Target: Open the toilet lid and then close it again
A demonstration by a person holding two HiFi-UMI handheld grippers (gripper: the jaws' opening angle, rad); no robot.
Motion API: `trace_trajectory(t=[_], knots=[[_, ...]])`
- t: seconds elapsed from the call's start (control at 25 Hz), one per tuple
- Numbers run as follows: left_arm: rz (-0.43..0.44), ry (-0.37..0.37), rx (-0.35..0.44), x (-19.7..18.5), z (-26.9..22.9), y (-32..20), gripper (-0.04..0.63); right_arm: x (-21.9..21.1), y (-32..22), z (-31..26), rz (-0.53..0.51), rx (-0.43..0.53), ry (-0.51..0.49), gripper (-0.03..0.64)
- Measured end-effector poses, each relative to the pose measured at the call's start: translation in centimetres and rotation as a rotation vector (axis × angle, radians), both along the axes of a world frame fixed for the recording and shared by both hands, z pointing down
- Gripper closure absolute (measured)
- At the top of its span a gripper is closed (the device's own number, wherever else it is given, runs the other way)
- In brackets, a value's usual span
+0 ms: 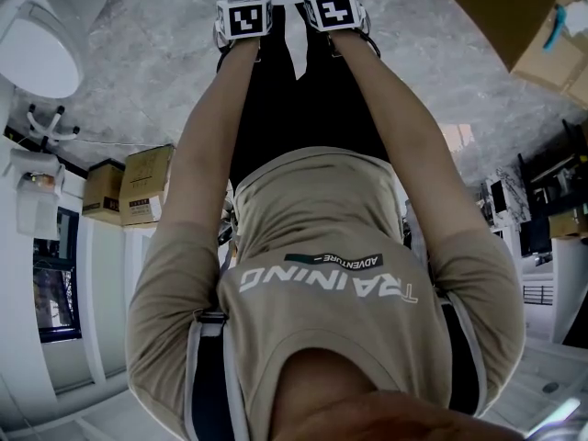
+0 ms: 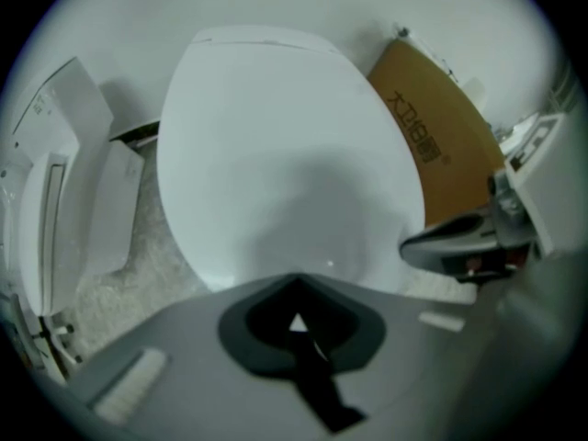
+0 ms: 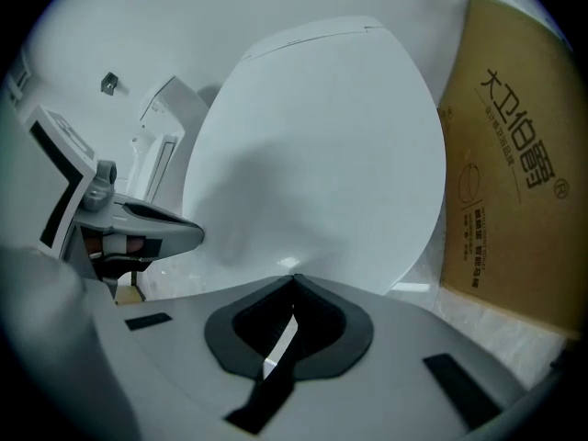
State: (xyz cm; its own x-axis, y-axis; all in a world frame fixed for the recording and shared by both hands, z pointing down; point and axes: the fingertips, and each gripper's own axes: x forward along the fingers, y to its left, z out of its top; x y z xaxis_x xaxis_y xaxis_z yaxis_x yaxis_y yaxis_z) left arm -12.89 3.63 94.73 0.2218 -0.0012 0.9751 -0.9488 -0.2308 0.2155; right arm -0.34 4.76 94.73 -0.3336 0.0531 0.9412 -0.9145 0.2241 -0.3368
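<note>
The left claw (image 2: pixel 296 285) and right claw (image 3: pixel 294 281), both pressed together on nothing, hang side by side at the front edge of the lowered lid (image 2: pixel 276 145), probably to hook under it and lift.

The lid (image 2: pixel 285 145) offered a broad bare top, open to reach from above and from the front. Just right of the lid stood a cardboard box (image 3: pixel 519 154), leaving only a thin wedge of floor (image 3: pixel 427 288) between them. Left of the lid a wider strip of speckled floor gave passage, bounded farther left by a white fixture (image 2: pixel 78 191). At the lid's front rim the left gripper (image 2: pixel 294 283) and right gripper (image 3: pixel 294 281) sat close side by side, each hemming the other's inward room. Behind the lid rose a white wall (image 2: pixel 276 3).
</note>
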Motion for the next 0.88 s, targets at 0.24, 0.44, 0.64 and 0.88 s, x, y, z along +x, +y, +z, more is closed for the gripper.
trace_trajectory(t=[0.24,0.44,0.64,0.88], knots=[[0.052,-0.002,0.023,0.3,-0.4,-0.1,0.591,-0.1,0.0,-0.1,-0.010,-0.004,-0.031,0.607],[0.073,0.033,0.001,0.1,-0.2,-0.2,0.592,-0.2,-0.2,-0.2,-0.018,0.028,-0.010,0.607],[0.097,0.051,0.004,-0.1,-1.4,-0.9,0.592,0.3,-0.7,-1.0,-0.003,0.026,-0.044,0.607],[0.086,0.093,0.058,-0.3,-6.5,-3.8,0.592,0.7,-3.2,-4.4,-0.009,0.085,-0.030,0.607]])
